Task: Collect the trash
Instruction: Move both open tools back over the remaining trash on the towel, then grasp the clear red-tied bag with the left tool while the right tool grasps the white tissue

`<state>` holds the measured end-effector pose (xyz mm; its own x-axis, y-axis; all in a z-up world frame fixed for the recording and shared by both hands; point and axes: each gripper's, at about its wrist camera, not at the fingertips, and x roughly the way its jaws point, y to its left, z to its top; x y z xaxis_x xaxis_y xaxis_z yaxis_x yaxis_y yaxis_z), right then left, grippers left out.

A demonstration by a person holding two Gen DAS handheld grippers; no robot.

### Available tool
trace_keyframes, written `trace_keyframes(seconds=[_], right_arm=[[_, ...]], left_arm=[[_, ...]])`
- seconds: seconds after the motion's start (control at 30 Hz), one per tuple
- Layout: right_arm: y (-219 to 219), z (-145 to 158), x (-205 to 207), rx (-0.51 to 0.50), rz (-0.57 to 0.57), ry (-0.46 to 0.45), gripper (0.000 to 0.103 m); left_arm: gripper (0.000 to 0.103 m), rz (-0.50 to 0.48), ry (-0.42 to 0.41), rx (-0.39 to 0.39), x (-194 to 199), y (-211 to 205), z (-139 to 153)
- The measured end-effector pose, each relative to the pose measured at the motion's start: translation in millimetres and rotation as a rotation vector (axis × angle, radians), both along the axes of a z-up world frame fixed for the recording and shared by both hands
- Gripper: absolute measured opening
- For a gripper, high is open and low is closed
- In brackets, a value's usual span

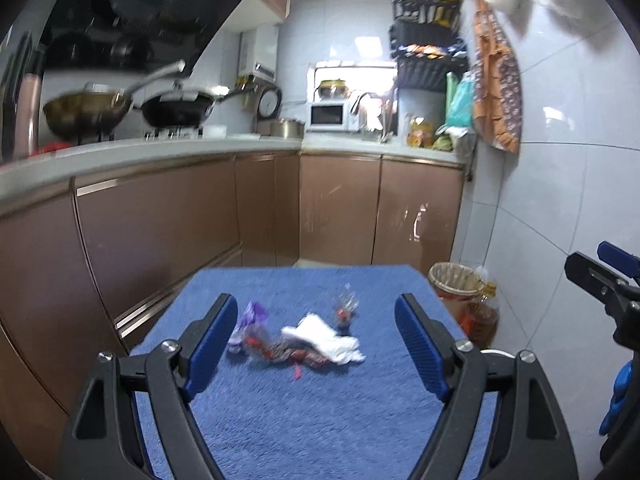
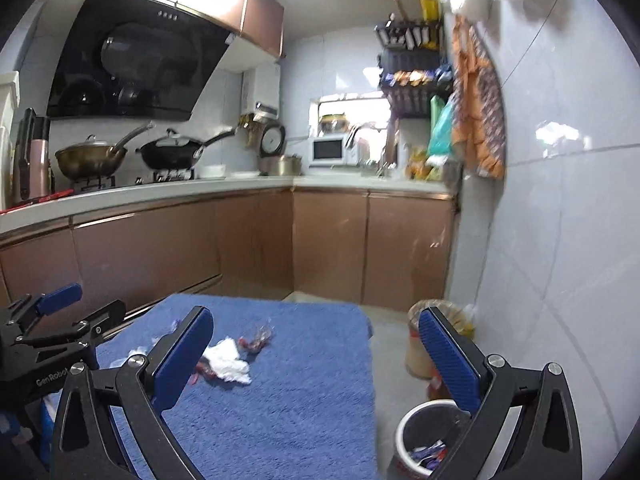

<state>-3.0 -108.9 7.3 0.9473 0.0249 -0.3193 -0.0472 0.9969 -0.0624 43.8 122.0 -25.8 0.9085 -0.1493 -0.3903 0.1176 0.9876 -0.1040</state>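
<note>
A blue towel covers a small table (image 1: 304, 408) (image 2: 304, 392). Trash lies on it: a crumpled white tissue (image 1: 324, 338) (image 2: 226, 362), a purple wrapper (image 1: 252, 316), red-and-clear wrappers (image 1: 280, 350) and a clear wrapper (image 1: 346, 306) (image 2: 256, 338). My left gripper (image 1: 316, 344) is open and empty, held above the towel with the trash between its fingers in view. My right gripper (image 2: 316, 356) is open and empty, to the right over the table's edge. A white bin (image 2: 430, 436) with wrappers inside stands on the floor below my right gripper.
Brown kitchen cabinets (image 1: 160, 220) run along the left and back. A lined basket (image 1: 456, 280) and an oil bottle (image 1: 480, 316) stand by the tiled right wall. Woks (image 2: 168, 152) sit on the stove. My right gripper shows in the left wrist view (image 1: 604, 276).
</note>
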Motion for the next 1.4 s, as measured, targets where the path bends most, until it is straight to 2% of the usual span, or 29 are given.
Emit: trace_keyframes(seconds=[0.13, 0.2, 0.3, 0.37, 0.5, 0.67, 0.83, 1.0, 1.2, 1.4], right_arm=[[9, -19, 33, 0.0, 0.08, 0.096, 0.103], [14, -30, 49, 0.008, 0.129, 0.144, 0.098], [22, -50, 75, 0.024, 0.202, 0.226, 0.083], [27, -66, 94, 0.046, 0.255, 0.289, 0.07], [47, -96, 129, 0.034, 0.323, 0.375, 0.06], [70, -120, 165, 0.039, 0.399, 0.439, 0.051], [83, -137, 193, 0.046, 0.461, 0.483, 0.045], [94, -147, 209, 0.045, 0.505, 0.51, 0.044], [100, -161, 226, 0.045, 0.538, 0.552, 0.042], [112, -174, 242, 0.037, 0.572, 0.591, 0.042]], left_arm=[[0.08, 0.004, 0.057, -0.02, 18, 32, -28], [0.08, -0.024, 0.114, -0.048, 29, 53, -49], [0.079, -0.066, 0.189, -0.076, 44, 73, -75], [0.078, -0.085, 0.229, -0.08, 55, 82, -88], [0.064, -0.117, 0.29, -0.096, 81, 90, -104], [0.061, -0.173, 0.307, -0.086, 118, 81, -111], [0.057, -0.236, 0.293, -0.022, 150, 67, -112], [0.054, -0.285, 0.317, 0.053, 175, 58, -123], [0.046, -0.344, 0.379, 0.08, 195, 53, -140], [0.029, -0.393, 0.42, 0.067, 196, 48, -151]])
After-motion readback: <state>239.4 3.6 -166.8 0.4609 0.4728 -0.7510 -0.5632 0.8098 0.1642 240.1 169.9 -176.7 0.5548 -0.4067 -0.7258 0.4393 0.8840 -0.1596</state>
